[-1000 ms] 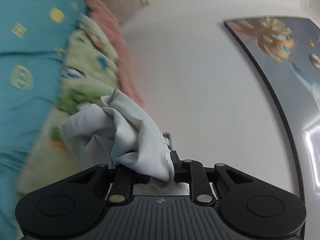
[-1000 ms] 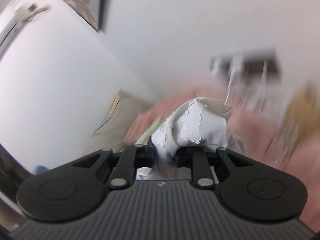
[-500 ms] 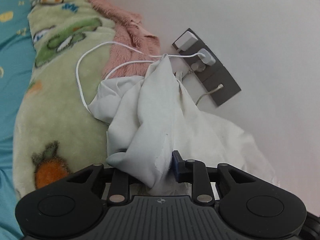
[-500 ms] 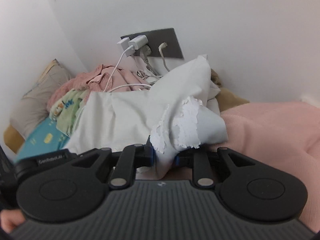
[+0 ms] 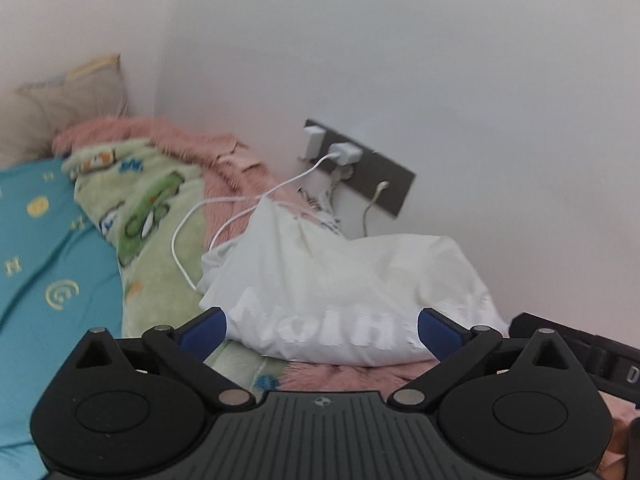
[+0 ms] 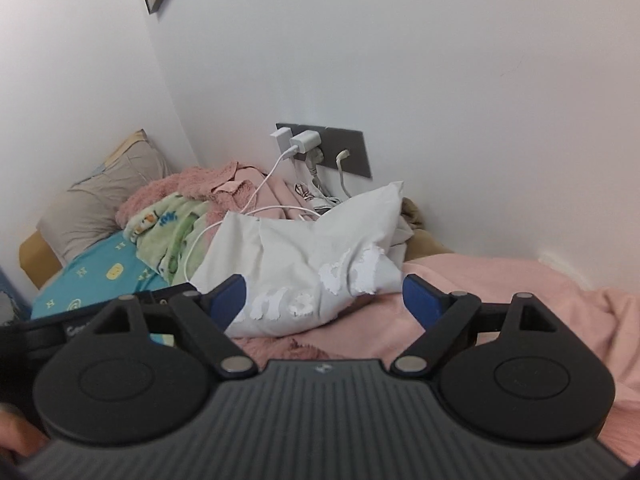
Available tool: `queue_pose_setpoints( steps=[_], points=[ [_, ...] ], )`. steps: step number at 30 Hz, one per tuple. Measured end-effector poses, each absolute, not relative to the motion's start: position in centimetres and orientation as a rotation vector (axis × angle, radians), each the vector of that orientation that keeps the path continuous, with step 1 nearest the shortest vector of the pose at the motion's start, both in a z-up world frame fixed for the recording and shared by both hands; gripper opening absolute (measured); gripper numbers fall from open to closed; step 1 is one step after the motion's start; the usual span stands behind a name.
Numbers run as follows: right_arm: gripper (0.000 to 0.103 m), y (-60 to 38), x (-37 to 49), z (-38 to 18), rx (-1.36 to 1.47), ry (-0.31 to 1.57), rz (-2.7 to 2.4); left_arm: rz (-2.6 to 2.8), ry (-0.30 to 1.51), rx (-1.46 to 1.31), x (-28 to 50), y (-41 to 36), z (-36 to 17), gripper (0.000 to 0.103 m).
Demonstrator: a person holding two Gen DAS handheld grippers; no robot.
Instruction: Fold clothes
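Pillow (image 6: pixel 100 200): beige, propped in the far left corner where the two walls meet.
Blue sheet (image 5: pixel 48 264): teal with yellow marks, covers the bed at the left.
Green blanket (image 5: pixel 156 216): cartoon-printed fleece, bunched beside the sheet, with a pink fleece behind it.
White cable (image 5: pixel 188 236): loops from a charger across the green blanket to the edge of the shirt.
Left gripper (image 5: pixel 322 326): jaws have just been opening and stand spread wide; blue pads sit either side of the shirt's near edge without pressing it, so nothing is grasped.
White shirt (image 6: pixel 304 264): released, lies crumpled on the bed against the wall, below the sockets, its cracked white lettering facing the cameras.
Socket panel (image 6: pixel 344 152): grey, on the wall above the shirt, with white chargers plugged in.
Right gripper (image 6: pixel 324 296): jaws also just been opening, now wide apart and empty; shirt lies just ahead of them.
Pink blanket (image 6: pixel 520 304): covers the bed at the right.
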State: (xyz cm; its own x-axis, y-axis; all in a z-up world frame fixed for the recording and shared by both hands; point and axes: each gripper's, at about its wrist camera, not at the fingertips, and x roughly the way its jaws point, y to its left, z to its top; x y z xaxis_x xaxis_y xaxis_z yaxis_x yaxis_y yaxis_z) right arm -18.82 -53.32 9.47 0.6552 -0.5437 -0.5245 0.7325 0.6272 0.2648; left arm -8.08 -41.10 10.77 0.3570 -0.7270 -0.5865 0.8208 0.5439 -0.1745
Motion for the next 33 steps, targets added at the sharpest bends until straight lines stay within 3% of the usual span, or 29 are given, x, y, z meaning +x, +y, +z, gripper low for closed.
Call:
queue_pose_setpoints(
  steps=[13,28,33],
  points=[
    [0.087,-50.5,-22.5,13.2,0.399,0.361,-0.783,-1.0,0.562,0.181,-12.5,-38.5,14.9,0.103],
    [0.087,-50.3,-21.6,11.6,0.395,0.405,-0.766,-0.932,0.524,0.213,-12.9,-37.5,16.8,0.103],
    [0.087,-50.4,-21.8,12.0,0.385,0.404,-0.776,-0.924,0.509,0.214,-13.8,-37.4,20.1,0.103]
  ],
)
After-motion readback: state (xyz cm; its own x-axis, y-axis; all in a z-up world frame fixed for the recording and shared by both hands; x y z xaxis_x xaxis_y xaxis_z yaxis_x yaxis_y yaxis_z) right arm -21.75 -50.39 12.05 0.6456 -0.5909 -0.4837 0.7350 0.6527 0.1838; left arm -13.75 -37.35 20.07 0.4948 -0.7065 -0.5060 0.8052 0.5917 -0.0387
